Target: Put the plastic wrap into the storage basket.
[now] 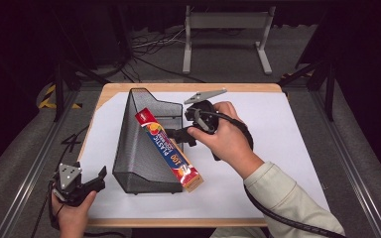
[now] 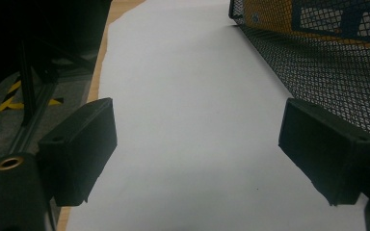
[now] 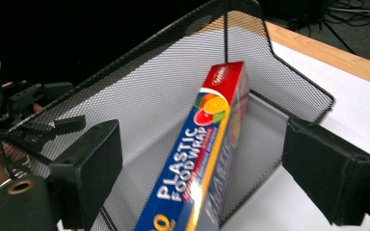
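A black wire-mesh basket (image 1: 139, 144) lies on the white sheet, its open top facing right. A long box of plastic food wrap (image 1: 168, 148), red and blue, leans inside it with one end sticking out over the front edge. My right gripper (image 1: 176, 135) is beside the box at the basket's opening, and the right gripper view shows its jaws standing open, wide on either side of the box (image 3: 207, 144) without touching it. My left gripper (image 1: 95, 182) rests open at the table's front left corner, with nothing but white paper between its jaws in the left gripper view.
The white sheet (image 1: 278, 139) covers most of the wooden table (image 1: 188, 88). In the left gripper view, the basket's mesh wall (image 2: 327, 62) is close to the right jaw. Beyond the table stand a metal stand (image 1: 225, 29) and cables on the floor.
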`<state>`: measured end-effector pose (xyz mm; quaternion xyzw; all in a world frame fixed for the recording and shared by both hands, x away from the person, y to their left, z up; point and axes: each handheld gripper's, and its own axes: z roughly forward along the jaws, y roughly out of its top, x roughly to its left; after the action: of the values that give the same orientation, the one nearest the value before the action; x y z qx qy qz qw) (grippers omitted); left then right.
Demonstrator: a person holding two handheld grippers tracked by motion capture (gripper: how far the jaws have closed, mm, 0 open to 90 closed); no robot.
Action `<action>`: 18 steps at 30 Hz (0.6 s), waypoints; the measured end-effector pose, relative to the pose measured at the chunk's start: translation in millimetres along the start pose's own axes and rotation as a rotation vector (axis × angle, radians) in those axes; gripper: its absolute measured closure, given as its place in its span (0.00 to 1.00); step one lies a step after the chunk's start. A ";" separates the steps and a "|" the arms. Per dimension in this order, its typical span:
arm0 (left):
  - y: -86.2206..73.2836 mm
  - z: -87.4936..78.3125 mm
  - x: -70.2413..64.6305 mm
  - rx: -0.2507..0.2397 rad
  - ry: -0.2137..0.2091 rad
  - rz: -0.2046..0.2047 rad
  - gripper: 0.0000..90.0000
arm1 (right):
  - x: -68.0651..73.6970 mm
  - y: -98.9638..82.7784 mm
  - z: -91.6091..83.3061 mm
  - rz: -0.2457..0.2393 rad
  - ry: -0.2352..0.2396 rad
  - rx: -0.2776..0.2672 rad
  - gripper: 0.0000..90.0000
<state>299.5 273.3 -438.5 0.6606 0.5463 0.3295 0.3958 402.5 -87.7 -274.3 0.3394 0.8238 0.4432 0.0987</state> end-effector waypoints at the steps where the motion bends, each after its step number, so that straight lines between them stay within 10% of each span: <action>1: -0.1 0.1 0.1 -0.001 -0.001 0.000 0.15 | -2.6 -1.6 -3.5 0.004 0.000 -0.003 0.17; 18: -0.5 -0.6 -0.5 -0.007 0.001 -0.001 0.15 | -35.8 -44.2 -70.3 -0.076 -0.001 0.000 0.17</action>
<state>298.7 273.0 -438.7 0.6586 0.5459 0.3314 0.3980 375.9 -174.1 -273.1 0.3082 0.8359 0.4391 0.1158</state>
